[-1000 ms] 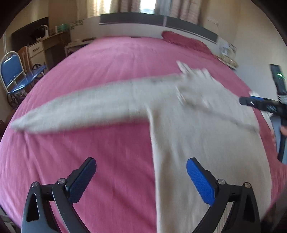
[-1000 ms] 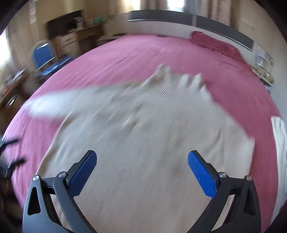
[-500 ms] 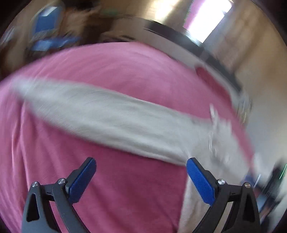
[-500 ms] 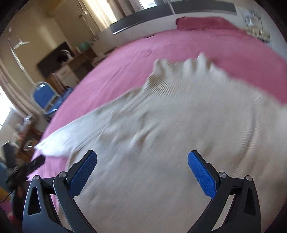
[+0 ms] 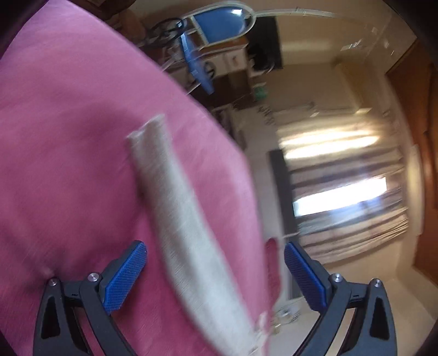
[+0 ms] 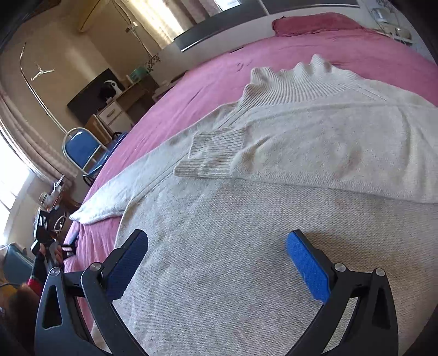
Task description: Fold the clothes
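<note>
**Cream sweater flat on the pink bed, one sleeve folded in**

Nearest the right-wrist camera, the right gripper (image 6: 216, 263) hangs with its blue pads wide apart and nothing between them, just above the lower body of the sweater (image 6: 246, 246); beyond it, one sleeve (image 6: 314, 153) lies folded across the chest, its ribbed cuff (image 6: 213, 156) resting near the middle; the other sleeve (image 6: 131, 186) stretches out flat toward the left edge of the bed (image 6: 208, 74), its end close to that edge; the ribbed collar (image 6: 287, 87) points toward the head of the bed, where a pink pillow (image 6: 314, 24) lies; past the left edge stands a blue chair (image 6: 79, 149).

In the tilted, blurred left-wrist view, the left gripper (image 5: 215, 273) is likewise spread wide and empty; the outstretched sleeve (image 5: 178, 213) runs between its pads, apparently below them rather than touching, with the cuff end at the far side on the pink cover (image 5: 68, 137).
</note>
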{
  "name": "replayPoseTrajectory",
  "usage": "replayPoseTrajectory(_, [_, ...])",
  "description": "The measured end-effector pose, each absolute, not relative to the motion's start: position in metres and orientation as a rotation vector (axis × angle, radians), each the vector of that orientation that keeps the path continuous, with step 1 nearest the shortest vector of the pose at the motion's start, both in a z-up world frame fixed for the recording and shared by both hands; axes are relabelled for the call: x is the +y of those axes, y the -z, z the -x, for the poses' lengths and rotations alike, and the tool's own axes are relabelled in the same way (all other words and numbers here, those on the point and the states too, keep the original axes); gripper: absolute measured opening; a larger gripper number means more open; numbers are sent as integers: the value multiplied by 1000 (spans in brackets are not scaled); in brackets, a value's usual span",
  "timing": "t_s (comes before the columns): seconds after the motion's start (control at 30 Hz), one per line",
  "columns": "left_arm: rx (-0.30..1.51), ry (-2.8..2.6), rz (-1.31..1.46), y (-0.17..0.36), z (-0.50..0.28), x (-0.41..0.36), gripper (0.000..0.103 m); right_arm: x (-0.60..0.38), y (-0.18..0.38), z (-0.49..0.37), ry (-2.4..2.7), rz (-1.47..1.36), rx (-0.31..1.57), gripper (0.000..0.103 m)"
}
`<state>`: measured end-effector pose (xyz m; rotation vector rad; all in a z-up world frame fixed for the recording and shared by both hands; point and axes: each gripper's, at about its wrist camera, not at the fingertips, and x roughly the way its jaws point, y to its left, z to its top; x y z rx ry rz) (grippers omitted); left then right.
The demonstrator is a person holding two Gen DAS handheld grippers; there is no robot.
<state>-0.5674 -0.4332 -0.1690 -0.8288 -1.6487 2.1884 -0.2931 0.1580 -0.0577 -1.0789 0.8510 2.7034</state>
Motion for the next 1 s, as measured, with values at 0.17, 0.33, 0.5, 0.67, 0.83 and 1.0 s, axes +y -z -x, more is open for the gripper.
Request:
replayPoseTrajectory(0.17, [-1774, -2244, 986, 185, 579, -442, 60, 157, 55, 294, -2692, 1063, 784, 103])
replayPoseTrajectory(0.33, [-1670, -2285, 993, 180, 596, -438, 70, 155, 54, 295, -2672, 1069, 775, 103])
replayPoseTrajectory(0.5, [-1632, -2401, 1018, 177, 606, -446, 21, 150, 54, 296, -2681, 1084, 752, 103])
replayPoseTrajectory(0.67, [-1513, -2391, 995, 175, 590, -447, 7, 148, 50, 295, -2703, 1057, 733, 103])
replayPoseTrajectory(0.83, [-1225, -2385, 840, 94, 584, -393, 7, 155, 46, 288, -2690, 1015, 772, 103])
replayPoseTrajectory(1.0, [-857, -2324, 780, 2, 580, -240, 7, 175, 44, 273, -2617, 870, 820, 103])
